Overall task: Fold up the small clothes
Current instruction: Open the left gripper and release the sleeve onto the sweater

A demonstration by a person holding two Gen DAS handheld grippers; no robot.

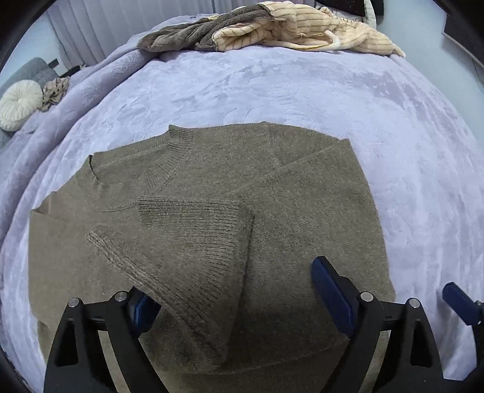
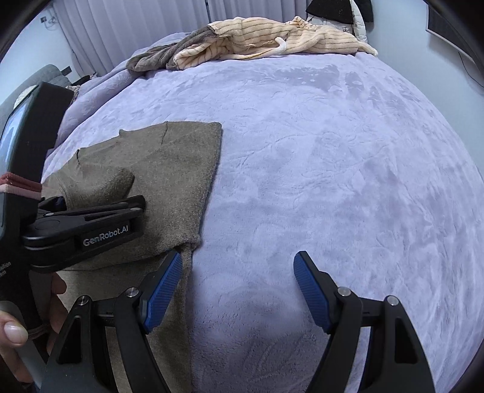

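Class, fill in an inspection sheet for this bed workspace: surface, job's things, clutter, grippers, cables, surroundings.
Surface: lilac plush blanket covering the bed, lightly creased.
Job's things: brown knit sweater lying flat, both sleeves folded in across its body.
Clutter: heap of striped cream and grey clothes at the far edge; round cream cushion far left.
Grippers: left gripper open above the sweater, a sleeve cuff between its fingers, pads not pressing; right gripper open at the sweater's right edge, holding nothing.
Cables: nothing seen clearly.
Surroundings: pale curtains behind the bed; a grey seat far left.
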